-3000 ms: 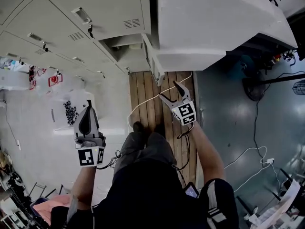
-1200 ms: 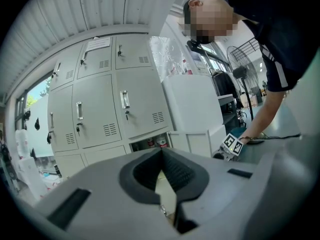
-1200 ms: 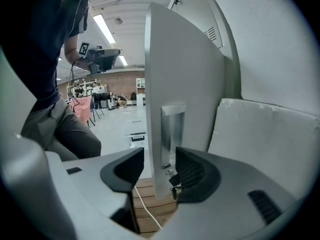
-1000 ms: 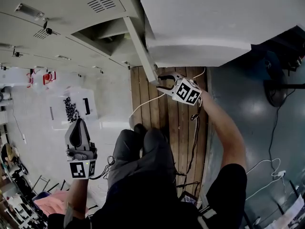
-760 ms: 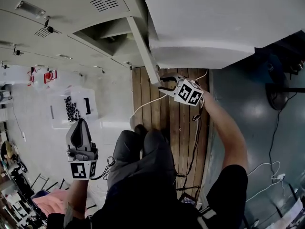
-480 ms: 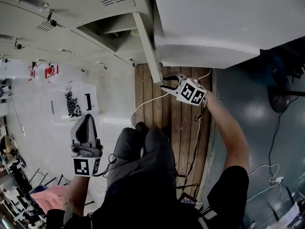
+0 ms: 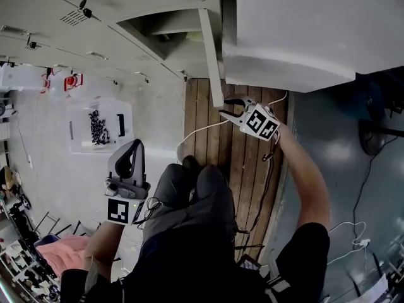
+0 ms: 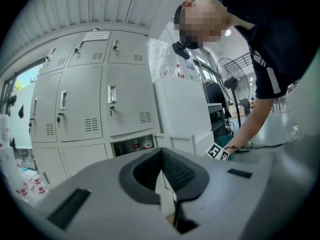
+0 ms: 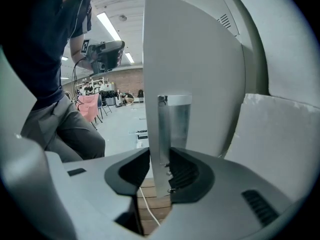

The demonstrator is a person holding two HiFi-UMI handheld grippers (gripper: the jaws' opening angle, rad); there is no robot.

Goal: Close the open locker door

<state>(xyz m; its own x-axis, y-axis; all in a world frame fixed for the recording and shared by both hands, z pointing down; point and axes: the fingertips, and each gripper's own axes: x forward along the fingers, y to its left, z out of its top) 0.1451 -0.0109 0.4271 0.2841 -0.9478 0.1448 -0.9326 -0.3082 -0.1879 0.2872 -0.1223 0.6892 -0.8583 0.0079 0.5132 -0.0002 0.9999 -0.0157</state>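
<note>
The open locker door swings out from the grey lockers, edge-on in the head view. My right gripper is at its lower free edge, one jaw on each side. In the right gripper view the door fills the middle, and both pads of the right gripper press on its thin edge beside the metal latch plate. My left gripper hangs shut and empty at the left, away from the lockers. In its own view the left gripper has its pads together, pointed at the open compartment.
A big white wrapped block stands right of the door on a wooden pallet. A white cable runs across the planks. A clear box of small black parts lies on the floor at left. My legs are just below.
My right gripper went from open above the pallet to the door's edge, and its jaws narrowed onto it. The left gripper shifted slightly right and up in the head view.
</note>
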